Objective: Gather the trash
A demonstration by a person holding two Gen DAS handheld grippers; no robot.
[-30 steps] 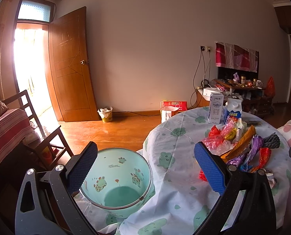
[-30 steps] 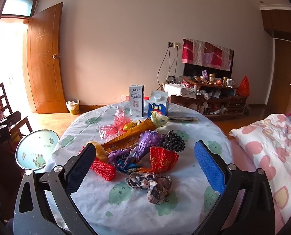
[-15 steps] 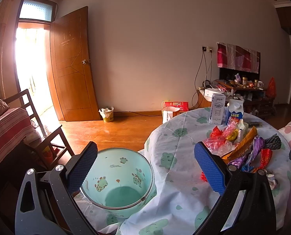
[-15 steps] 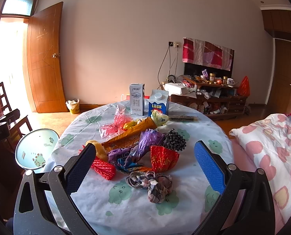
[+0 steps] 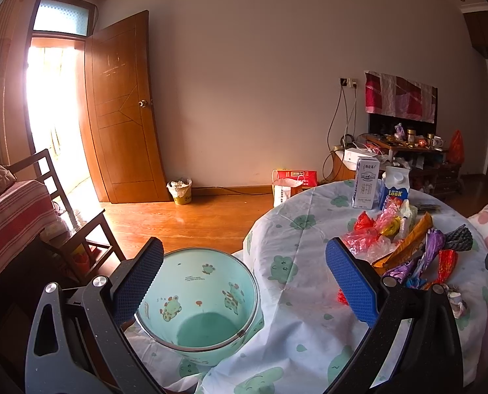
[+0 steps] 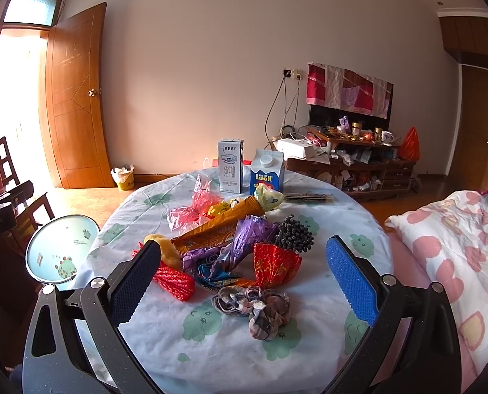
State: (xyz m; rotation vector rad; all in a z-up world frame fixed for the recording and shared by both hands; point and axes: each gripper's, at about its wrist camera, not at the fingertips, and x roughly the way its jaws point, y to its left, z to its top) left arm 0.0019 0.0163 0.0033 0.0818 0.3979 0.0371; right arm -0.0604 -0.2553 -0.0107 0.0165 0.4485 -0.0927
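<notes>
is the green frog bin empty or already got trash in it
Empty. The left wrist view looks straight into the green frog bin and shows only its bare teal bottom, no wrappers inside.

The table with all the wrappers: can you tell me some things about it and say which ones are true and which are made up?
1. Two cartons stand at the far side of the table. True: a grey milk carton and a blue carton.
2. The bin is full of wrappers. False: it is empty.
3. The right gripper holds the red wrapper. False: it is open and holds nothing.
4. The left gripper is open. True.
5. The bin sits on top of the table. False: it is beside the table's edge.
</notes>
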